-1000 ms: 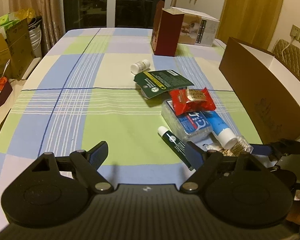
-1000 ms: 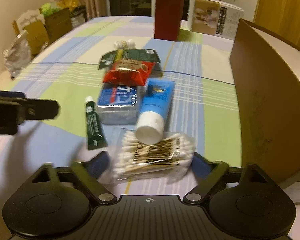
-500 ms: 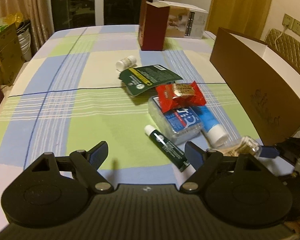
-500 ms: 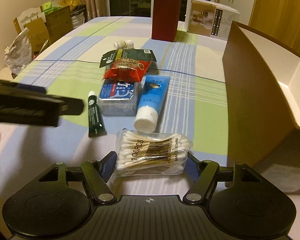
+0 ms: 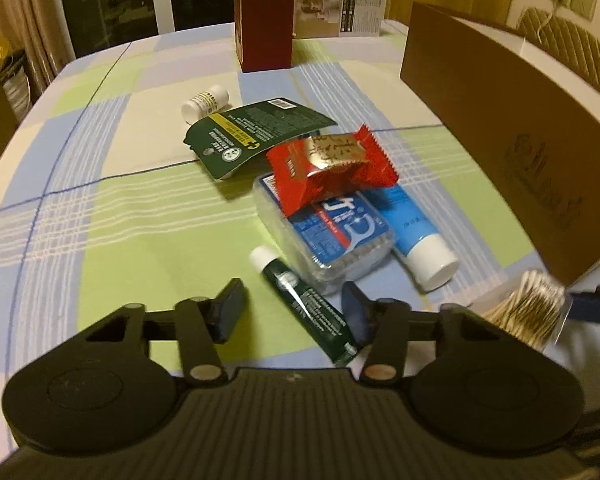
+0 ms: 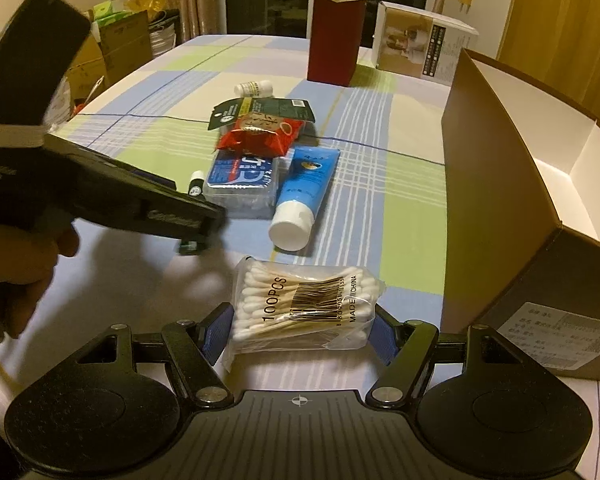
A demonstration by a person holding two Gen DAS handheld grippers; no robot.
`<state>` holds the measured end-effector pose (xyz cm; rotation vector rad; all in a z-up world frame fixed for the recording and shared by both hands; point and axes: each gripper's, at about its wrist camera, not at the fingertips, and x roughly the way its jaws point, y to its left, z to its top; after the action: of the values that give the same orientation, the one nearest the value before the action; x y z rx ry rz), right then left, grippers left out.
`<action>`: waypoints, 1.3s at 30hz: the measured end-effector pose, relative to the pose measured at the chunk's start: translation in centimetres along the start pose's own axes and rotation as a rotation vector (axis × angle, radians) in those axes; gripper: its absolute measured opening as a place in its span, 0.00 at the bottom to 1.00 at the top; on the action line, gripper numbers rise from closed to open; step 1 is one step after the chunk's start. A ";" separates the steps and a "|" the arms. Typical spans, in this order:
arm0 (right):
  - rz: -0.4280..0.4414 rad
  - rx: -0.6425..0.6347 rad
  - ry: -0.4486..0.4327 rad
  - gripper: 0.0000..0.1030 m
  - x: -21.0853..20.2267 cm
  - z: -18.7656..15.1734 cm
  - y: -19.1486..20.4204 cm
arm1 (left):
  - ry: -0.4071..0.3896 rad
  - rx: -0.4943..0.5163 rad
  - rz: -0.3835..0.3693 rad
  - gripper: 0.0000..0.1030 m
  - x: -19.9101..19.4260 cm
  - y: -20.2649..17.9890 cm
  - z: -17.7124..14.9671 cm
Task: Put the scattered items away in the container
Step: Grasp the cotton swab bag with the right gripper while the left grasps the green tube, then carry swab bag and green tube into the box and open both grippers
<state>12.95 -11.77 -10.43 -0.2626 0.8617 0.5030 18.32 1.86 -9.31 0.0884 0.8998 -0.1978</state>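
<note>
Right wrist: tool (image 6: 299, 334) gripping swab pack (image 6: 304, 307), box wall (image 6: 496, 200) near right

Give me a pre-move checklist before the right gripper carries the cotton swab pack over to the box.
1. Cotton swab pack sits between the right gripper jaws: ok.
2. Pack lifted off the tablecloth: ok; it appears raised in both views.
3. Grip firm enough to hold the soft bag: cannot tell.
4. Brown box open on top, white inside showing: ok.
5. Left gripper out of the path: ok; it hovers open over the green tube, on the side away from the box.
6. Pack high enough to pass over the near box wall: not ok; the wall's top edge stands higher in the right wrist view.
</note>
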 end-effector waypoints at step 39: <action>-0.062 -0.018 -0.301 0.70 -8.9 3.8 -2.0 | -0.082 0.015 0.047 0.14 -9.4 -1.4 1.1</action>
<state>11.67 -14.70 -1.04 -0.2224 0.5548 0.4780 13.20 1.56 -1.23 0.1144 0.8134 -0.1631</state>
